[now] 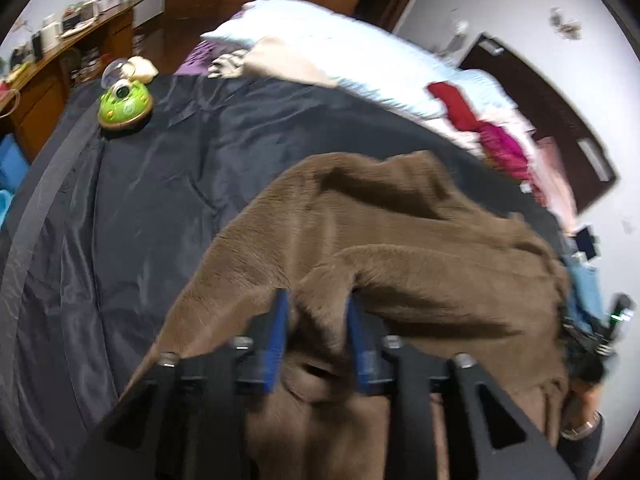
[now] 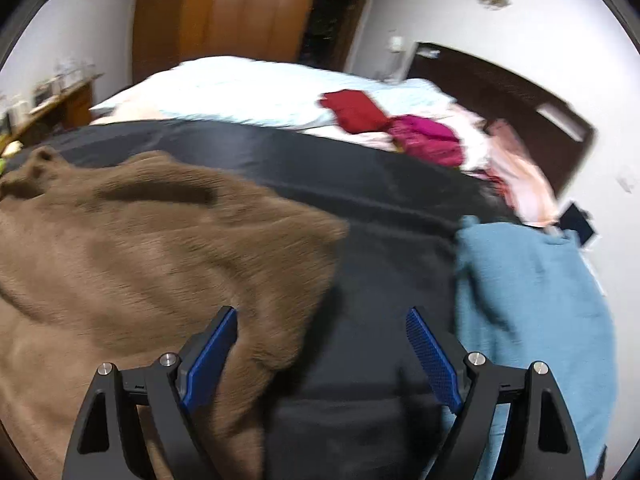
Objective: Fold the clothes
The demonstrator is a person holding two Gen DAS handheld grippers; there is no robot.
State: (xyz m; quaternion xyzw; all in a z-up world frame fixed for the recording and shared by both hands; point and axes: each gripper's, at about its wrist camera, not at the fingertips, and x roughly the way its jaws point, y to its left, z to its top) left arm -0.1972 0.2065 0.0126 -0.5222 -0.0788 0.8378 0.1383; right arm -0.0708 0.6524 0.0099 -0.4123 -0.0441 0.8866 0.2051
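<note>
A brown fleece garment (image 1: pixel 400 240) lies crumpled on a dark sheet (image 1: pixel 160 200) spread over the bed. My left gripper (image 1: pixel 318 312) sits low on it, jaws partly apart, with a raised fold of the brown fabric between the blue pads (image 1: pixel 278 328); the pads do not look clamped on it. In the right wrist view the brown garment (image 2: pixel 160 240) fills the left side. My right gripper (image 2: pixel 322 320) stands wide open over the dark sheet (image 2: pixel 380 184), its left finger at the garment's right edge. Both views are motion-blurred.
A blue garment (image 2: pixel 528 288) lies right of the right gripper. Red (image 2: pixel 354 110) and pink (image 2: pixel 428 140) clothes are piled near the dark headboard (image 2: pixel 500 92). A green toy (image 1: pixel 126 104) sits at the sheet's far left corner beside a cluttered desk (image 1: pixel 60 64). A hand (image 1: pixel 584 400) shows at the right edge.
</note>
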